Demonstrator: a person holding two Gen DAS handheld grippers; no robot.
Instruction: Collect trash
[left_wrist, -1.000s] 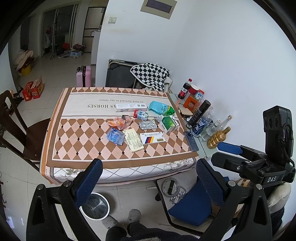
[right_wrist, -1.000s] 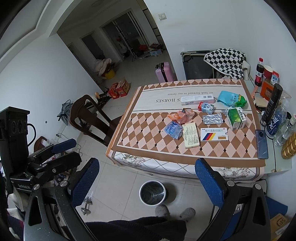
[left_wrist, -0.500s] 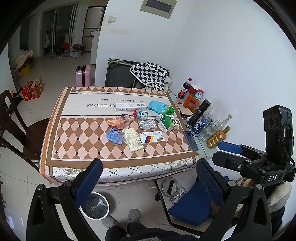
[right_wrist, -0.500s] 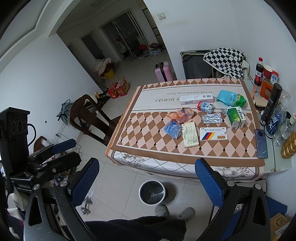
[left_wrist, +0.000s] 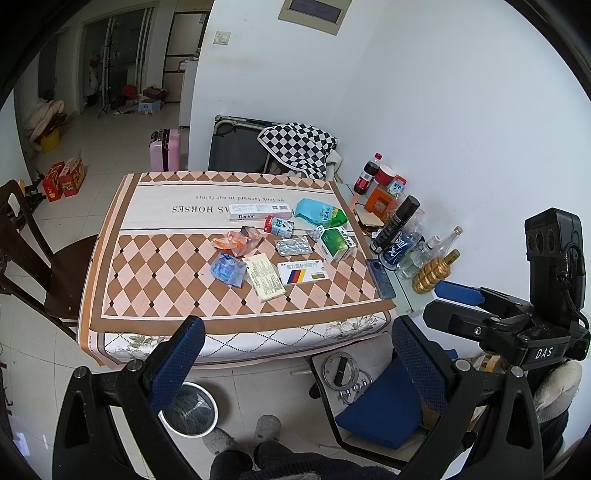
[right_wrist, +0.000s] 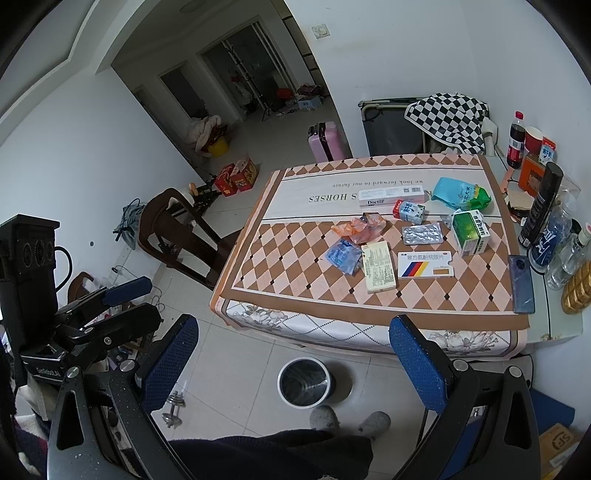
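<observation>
Trash lies on the table's checked cloth (left_wrist: 155, 288): an orange wrapper (left_wrist: 236, 242), a blue wrapper (left_wrist: 227, 269), a cream box (left_wrist: 264, 277), a white striped box (left_wrist: 304, 272), a blister pack (left_wrist: 293, 245), a green box (left_wrist: 334, 243), a small carton (left_wrist: 279, 225), a teal bag (left_wrist: 319, 213) and a long white box (left_wrist: 258, 212). A round bin (left_wrist: 188, 410) stands on the floor below the table's near edge; it also shows in the right wrist view (right_wrist: 304, 380). My left gripper (left_wrist: 295, 365) and right gripper (right_wrist: 295, 365) are open, empty, held back from the table.
Bottles and a black can (left_wrist: 397, 221) stand along the table's right side beside a phone (left_wrist: 380, 277). A dark wooden chair (right_wrist: 184, 236) stands left of the table. A blue-cushioned stool (left_wrist: 384, 406) is under the table's right corner. My feet (right_wrist: 347, 419) are by the bin.
Both views have shifted very slightly; the table sits a little higher in frame. Nothing on the table has moved and both grippers stay open.
</observation>
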